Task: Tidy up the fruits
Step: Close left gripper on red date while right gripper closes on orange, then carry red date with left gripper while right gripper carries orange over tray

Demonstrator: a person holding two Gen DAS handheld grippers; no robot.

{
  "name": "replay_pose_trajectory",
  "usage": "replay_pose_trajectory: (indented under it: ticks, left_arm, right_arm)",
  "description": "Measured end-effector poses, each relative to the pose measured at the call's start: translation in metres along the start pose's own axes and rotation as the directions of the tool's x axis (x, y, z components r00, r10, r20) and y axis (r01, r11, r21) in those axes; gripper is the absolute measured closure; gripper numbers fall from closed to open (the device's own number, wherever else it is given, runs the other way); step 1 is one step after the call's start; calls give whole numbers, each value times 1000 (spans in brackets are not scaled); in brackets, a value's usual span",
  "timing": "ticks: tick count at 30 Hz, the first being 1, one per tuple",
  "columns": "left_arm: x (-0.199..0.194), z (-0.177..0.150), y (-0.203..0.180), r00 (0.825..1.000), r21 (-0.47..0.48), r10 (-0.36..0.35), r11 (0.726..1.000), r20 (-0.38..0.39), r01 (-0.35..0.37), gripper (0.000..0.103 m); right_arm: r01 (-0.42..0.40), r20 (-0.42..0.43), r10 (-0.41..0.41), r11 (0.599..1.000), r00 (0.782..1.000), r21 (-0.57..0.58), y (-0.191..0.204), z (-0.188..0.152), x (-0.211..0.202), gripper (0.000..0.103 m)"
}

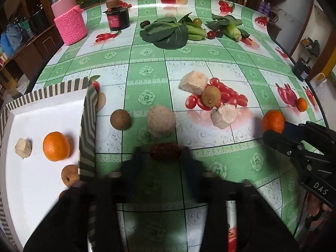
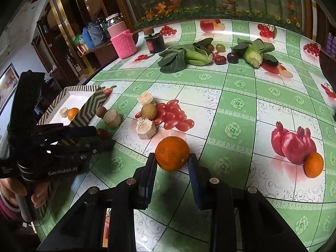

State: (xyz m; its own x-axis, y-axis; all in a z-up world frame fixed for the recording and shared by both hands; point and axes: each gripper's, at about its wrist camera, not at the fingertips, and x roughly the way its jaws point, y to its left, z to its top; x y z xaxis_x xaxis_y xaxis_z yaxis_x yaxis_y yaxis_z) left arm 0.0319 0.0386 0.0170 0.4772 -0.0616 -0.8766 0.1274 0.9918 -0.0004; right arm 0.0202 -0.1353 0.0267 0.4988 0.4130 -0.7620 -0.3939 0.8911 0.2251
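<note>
We clamp a dark red, wrinkled date in our left gripper, on the table just beside the striped tray at the left edge. Our right gripper is closed on a bright orange. Between them lie a brown fruit and pale crumbly blocks; greens sit towards the far edge.
</note>
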Motion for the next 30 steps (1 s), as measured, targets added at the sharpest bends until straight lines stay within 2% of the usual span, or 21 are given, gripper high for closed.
replay_pose_trajectory:
  ticks: [7, 23, 30]
  left_arm:
    - [-6, -7, 1, 1000, 11, -20, 1000, -1, 20, 77]
    - [-52, -29, 7, 997, 11, -52, 999, 57, 51, 77]
    - [-65, -39, 20, 996, -11, -45, 999, 73, 46, 77]
  right_arm:
    - [-1, 4, 1, 1000, 1000, -6, 6, -1, -5, 72]
    - [24, 28, -24, 1000, 999, 18, 21, -24, -38, 72]
    - [58, -45, -60, 998, 997, -35, 35, -46, -35, 72]
